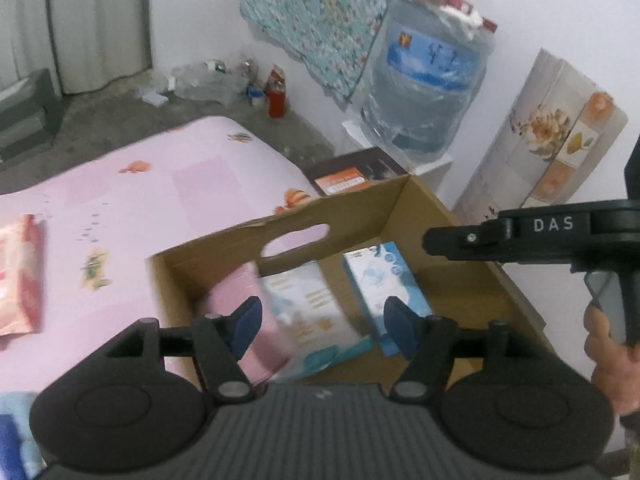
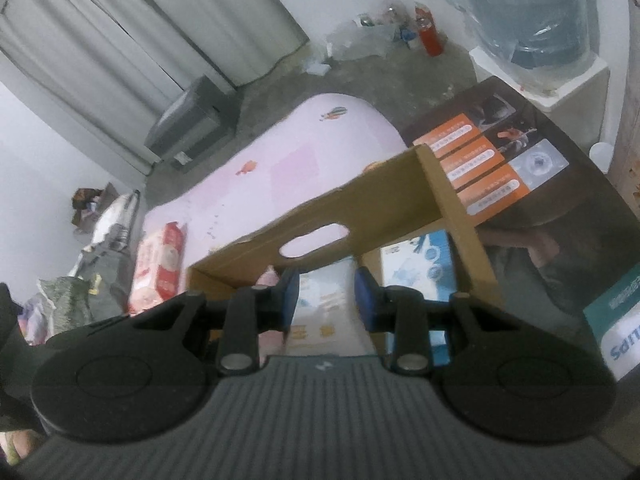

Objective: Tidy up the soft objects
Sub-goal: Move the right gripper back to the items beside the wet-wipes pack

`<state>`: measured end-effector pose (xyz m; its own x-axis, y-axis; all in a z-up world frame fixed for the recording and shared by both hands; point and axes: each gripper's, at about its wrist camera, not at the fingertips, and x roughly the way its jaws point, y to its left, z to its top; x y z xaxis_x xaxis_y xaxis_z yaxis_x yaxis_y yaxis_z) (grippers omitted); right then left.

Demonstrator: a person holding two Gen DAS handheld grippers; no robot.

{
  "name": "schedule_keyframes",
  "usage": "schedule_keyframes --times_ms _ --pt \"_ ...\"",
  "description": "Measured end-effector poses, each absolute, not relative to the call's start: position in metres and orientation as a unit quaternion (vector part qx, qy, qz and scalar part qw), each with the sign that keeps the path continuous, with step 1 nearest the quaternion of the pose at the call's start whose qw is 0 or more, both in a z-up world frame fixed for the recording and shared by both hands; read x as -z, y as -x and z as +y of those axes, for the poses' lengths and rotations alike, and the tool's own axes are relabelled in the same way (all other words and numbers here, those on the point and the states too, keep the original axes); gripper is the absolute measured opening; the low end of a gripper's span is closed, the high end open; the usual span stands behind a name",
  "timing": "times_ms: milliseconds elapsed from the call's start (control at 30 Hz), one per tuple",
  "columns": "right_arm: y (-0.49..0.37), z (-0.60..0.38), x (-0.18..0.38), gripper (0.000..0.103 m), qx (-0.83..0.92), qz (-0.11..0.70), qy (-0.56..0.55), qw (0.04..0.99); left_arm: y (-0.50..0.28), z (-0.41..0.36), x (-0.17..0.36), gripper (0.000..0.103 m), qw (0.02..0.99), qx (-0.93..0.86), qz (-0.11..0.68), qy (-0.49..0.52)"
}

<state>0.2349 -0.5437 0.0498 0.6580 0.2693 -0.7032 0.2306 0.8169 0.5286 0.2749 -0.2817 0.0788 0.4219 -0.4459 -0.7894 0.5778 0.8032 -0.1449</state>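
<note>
**Three packs in cardboard box, one still out on pink sheet**

Three soft packs inside cardboard box (image 1: 404, 216) in left wrist view: pink pack (image 1: 244, 300) at 9 o'clock of box floor, white pack w/ orange print (image 1: 308, 312) in middle, blue-and-white pack (image 1: 384, 284) at 3 o'clock, side by side, white one touching pink one. Blurred there, so print unreadable. Box w/ oval handle cutout in far wall, resting on pink sheet (image 1: 160, 192). Red-and-pink pack (image 1: 20, 276) lying on sheet at 9 o'clock of box, well apart from it.

Left gripper (image 1: 322, 320) above box, pointing down into it, jaws spread, nothing between pads. Right gripper (image 2: 326, 300) near box's near edge, jaws narrow but w/ gap showing; white pack seen through gap, pads not pressing on it. Right gripper's black body also at 3 o'clock in left view, hand (image 1: 612, 344) on its grip.

Dark printed carton (image 2: 520, 168) just beyond box at 1 o'clock, water jug (image 1: 428, 76) behind.
</note>
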Motion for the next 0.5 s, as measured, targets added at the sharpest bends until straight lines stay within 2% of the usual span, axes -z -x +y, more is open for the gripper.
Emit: schedule_keyframes --times_ms 267,500 --pt "-0.212 -0.492 -0.073 0.034 -0.091 0.407 -0.319 0.851 -0.232 -0.159 -0.124 0.073 0.883 0.235 0.402 -0.055" --pt "-0.223 -0.412 -0.102 0.039 -0.183 0.408 -0.304 0.841 -0.194 -0.031 -0.148 0.075 0.925 0.120 0.360 0.011"
